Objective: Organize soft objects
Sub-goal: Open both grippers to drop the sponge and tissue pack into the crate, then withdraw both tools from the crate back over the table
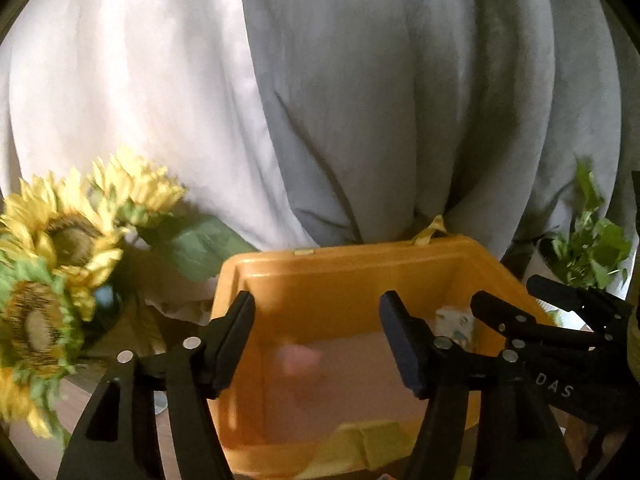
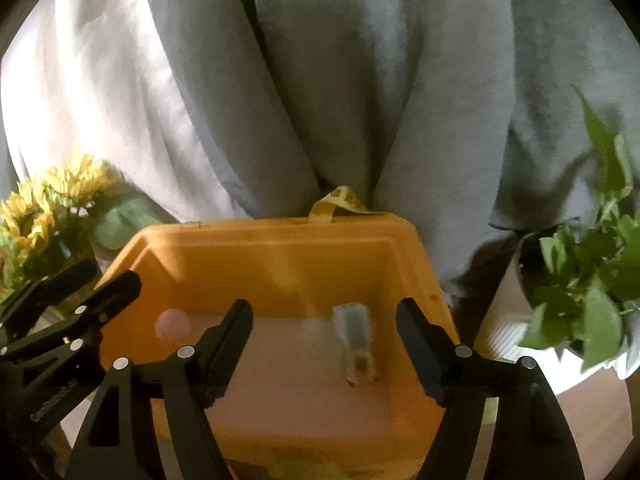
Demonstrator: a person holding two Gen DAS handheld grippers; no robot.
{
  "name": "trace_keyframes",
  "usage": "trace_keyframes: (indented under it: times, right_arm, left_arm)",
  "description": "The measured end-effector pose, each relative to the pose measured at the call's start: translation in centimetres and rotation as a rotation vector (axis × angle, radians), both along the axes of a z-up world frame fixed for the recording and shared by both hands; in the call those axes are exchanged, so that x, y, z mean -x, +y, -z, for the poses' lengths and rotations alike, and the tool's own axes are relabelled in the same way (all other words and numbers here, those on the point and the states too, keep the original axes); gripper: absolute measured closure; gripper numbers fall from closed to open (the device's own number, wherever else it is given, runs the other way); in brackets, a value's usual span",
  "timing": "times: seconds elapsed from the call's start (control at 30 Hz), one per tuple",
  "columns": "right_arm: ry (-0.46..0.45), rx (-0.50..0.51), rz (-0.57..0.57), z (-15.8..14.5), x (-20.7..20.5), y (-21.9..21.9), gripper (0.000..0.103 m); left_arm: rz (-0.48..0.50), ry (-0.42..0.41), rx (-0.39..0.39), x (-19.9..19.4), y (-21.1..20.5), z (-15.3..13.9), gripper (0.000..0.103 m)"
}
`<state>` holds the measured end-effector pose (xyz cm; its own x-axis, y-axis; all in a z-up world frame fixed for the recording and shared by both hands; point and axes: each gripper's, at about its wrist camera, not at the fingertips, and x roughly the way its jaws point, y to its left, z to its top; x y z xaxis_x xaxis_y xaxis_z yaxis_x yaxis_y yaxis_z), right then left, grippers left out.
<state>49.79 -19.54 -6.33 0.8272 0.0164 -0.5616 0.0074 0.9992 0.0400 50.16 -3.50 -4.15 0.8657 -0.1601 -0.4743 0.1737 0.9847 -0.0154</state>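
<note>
An orange plastic bin (image 1: 352,268) (image 2: 280,256) stands in front of me. A small pink soft object (image 1: 300,360) (image 2: 173,323) lies on its floor at the left. A small pale blue-and-brown object (image 2: 356,340) (image 1: 454,324) lies at the right, blurred. My left gripper (image 1: 318,336) is open and empty above the bin's left part. My right gripper (image 2: 324,344) is open and empty above the bin's middle; it also shows at the right of the left wrist view (image 1: 560,320). A yellow cloth (image 1: 360,444) hangs over the bin's near rim.
Grey and white curtains (image 1: 360,100) hang right behind the bin. Artificial sunflowers (image 1: 60,248) (image 2: 48,208) stand at the left. A green leafy plant (image 2: 588,280) (image 1: 588,244) stands at the right. A yellow strap (image 2: 340,200) sticks up from the bin's far rim.
</note>
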Motion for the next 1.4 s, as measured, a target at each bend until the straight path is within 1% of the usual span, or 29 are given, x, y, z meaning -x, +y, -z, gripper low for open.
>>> trace_keyframes:
  times: [0.17, 0.33, 0.5, 0.63, 0.93, 1.2, 1.4]
  right_arm:
    - [-0.049, -0.014, 0.011, -1.9, 2.7, -0.3, 0.028]
    - [-0.096, -0.015, 0.02, -3.8, 6.0, -0.7, 0.028]
    - [-0.126, -0.027, 0.041, -5.0, 9.6, -1.1, 0.028]
    - [-0.142, -0.033, 0.052, -5.5, 12.0, -1.5, 0.028]
    - [-0.158, -0.037, 0.063, -5.7, 17.1, -1.7, 0.028]
    - [-0.149, -0.045, 0.057, -5.3, 21.6, -1.3, 0.028]
    - [-0.138, -0.05, 0.053, -4.7, 24.4, -0.7, 0.028]
  left_arm:
    - [-0.026, -0.038, 0.008, 2.7, 0.3, -1.6, 0.034]
    - [-0.049, -0.078, -0.007, 6.0, 0.3, -3.0, 0.034]
    - [-0.036, -0.118, -0.032, 9.6, -0.4, -3.9, 0.034]
    - [-0.028, -0.137, -0.041, 12.1, -1.0, -4.3, 0.034]
    - [-0.006, -0.134, -0.025, 17.5, -1.6, -4.3, 0.034]
    - [0.0, -0.111, -0.028, 22.0, -1.5, -3.7, 0.034]
    - [0.006, -0.092, -0.027, 24.6, -1.0, -3.0, 0.034]
